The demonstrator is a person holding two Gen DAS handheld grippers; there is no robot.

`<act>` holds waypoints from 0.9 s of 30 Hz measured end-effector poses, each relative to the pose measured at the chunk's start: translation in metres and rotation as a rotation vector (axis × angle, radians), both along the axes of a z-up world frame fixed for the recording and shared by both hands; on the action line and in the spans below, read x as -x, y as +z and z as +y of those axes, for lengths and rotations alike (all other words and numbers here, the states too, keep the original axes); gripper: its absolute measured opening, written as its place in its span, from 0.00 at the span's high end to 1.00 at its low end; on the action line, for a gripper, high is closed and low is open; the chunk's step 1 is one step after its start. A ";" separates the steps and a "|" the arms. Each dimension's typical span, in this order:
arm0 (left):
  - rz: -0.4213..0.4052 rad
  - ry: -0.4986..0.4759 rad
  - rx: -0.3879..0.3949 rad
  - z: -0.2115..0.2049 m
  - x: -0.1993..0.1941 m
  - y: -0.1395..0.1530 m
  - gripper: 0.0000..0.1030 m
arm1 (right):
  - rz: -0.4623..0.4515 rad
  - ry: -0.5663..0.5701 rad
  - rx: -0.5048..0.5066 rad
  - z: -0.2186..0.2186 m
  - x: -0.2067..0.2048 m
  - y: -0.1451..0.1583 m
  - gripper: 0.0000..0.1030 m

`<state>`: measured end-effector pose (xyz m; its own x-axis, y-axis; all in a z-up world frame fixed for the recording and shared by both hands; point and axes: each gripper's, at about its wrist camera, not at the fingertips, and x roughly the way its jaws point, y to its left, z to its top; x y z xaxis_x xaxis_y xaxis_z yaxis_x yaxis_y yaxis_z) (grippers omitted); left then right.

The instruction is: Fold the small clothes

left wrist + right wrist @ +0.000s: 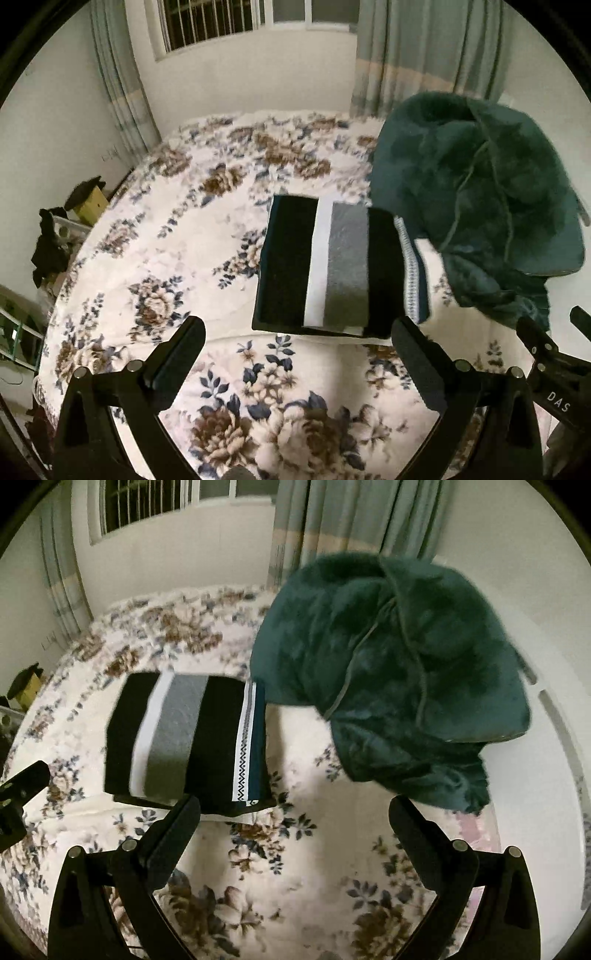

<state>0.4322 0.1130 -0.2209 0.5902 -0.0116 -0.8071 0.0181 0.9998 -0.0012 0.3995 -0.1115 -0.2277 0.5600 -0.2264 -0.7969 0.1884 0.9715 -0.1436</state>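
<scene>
A neatly folded black garment with white and grey stripes lies flat on the floral quilted bed, squared up as a finished fold would be. It rests on another folded piece with a patterned white-and-blue band, so this looks like a stack being built. Just beside it slumps a crumpled dark teal fleece garment, probably next in line. The left tongs and right tongs both hang above the bed, spread wide apart and empty. The lower layers of the stack are hidden, and the teal garment's shape is hard to make out.
</scene>
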 end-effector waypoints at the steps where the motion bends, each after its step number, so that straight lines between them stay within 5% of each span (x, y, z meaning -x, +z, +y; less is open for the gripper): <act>1: -0.011 -0.002 0.005 -0.001 0.009 0.009 0.00 | -0.021 -0.002 0.001 0.000 0.014 0.016 0.00; 14: -0.152 -0.007 0.052 -0.011 0.147 0.140 0.00 | -0.237 0.043 0.012 0.016 0.185 0.191 0.00; 27: -0.242 0.022 0.039 -0.006 0.229 0.191 0.00 | -0.372 0.085 0.000 0.026 0.294 0.280 0.00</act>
